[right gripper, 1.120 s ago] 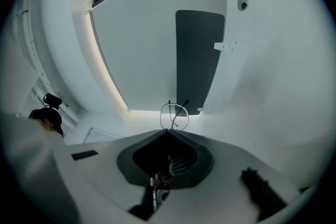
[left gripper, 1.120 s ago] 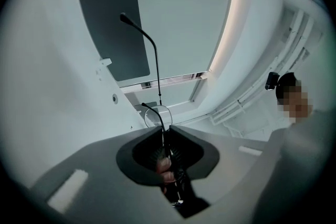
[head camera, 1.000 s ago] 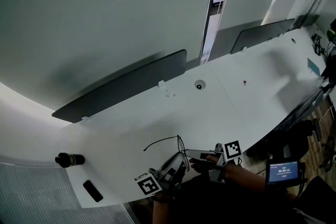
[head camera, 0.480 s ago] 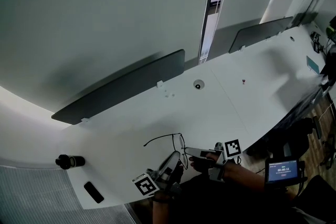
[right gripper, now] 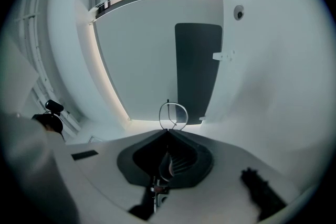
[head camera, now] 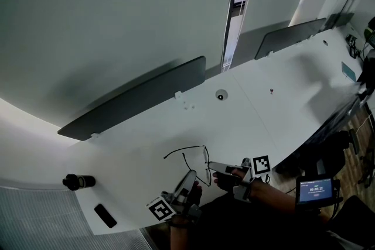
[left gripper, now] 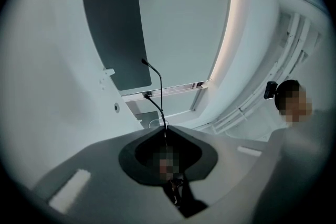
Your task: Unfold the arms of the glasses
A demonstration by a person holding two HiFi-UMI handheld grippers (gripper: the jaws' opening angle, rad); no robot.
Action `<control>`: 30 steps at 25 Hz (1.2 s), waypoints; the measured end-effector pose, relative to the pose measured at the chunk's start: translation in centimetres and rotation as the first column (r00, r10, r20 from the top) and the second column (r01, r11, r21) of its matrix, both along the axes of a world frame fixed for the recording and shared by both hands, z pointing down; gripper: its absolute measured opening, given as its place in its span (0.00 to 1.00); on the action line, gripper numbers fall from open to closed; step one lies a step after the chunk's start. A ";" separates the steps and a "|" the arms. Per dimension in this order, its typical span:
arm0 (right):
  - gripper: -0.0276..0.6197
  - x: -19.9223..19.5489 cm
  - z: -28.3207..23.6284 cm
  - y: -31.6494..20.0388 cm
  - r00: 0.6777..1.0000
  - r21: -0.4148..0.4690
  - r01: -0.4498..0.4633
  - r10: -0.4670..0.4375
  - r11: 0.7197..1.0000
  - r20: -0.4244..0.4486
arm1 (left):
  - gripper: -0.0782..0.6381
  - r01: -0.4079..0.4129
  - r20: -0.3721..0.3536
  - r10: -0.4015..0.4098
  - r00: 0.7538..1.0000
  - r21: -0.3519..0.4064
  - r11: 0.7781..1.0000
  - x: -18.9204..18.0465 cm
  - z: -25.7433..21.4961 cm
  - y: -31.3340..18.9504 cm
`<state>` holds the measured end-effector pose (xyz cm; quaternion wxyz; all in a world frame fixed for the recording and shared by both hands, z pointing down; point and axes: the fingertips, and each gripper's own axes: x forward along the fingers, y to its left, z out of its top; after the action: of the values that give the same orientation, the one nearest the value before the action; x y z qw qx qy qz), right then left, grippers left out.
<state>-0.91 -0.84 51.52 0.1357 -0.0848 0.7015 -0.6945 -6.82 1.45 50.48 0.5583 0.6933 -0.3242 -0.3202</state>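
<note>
White wall [head camera: 117, 20] rises behind a long white surface [head camera: 263, 108]. Two dark panels stand along its far edge: one panel [head camera: 140, 93] toward my left, a second panel [head camera: 290, 35] toward my right. A small round fitting [head camera: 221, 95] sits in the surface between them. Near the left end lie a black cylinder [head camera: 78, 181] and, closer to me, a flat black bar [head camera: 104, 215], both well apart from my grippers.

The glasses [head camera: 205, 155] are at the near edge of the surface, held between my two grippers. I cannot tell whether they touch the surface or hang just above it.

My left gripper [head camera: 192, 175] has just been closing its jaws, and they now pinch one thin arm [left gripper: 157, 109] of the glasses. In the left gripper view that arm runs out past the jaw tips and curves away toward the panels.

My right gripper [head camera: 210, 166] is clamped on the frame. In the right gripper view its jaws meet at the tips, and a lens [right gripper: 173, 115] stands as a thin ring just beyond them.

In the head view the frame shows nearly edge-on. The other arm [head camera: 184, 149] sweeps out from it to the left, swung clear of the frame, its curved end over the surface. The two grippers' tips are close together, the left one lower and to the left. A small lit screen [head camera: 316, 190] shows by my right forearm.
</note>
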 end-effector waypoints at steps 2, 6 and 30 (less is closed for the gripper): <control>0.06 0.1 0.0 -0.2 1.000 0.004 -0.009 0.009 1.000 0.001 | 0.14 0.014 -0.011 -0.014 1.000 0.002 1.000 -0.3 0.0 0.1; 0.06 0.4 -0.1 -0.4 1.000 0.017 -0.029 0.029 0.999 -0.001 | 0.14 0.023 -0.014 -0.023 1.000 0.002 1.000 -0.7 0.2 0.5; 0.06 2.5 0.3 -2.7 0.988 0.042 -0.150 0.151 0.988 -0.023 | 0.12 0.030 -0.036 -0.028 0.999 0.037 0.999 -0.5 0.1 0.7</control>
<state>1.60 -3.52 51.79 0.1800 -0.1439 0.7085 -0.6671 -7.28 2.12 50.56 0.5461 0.6931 -0.3183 -0.3465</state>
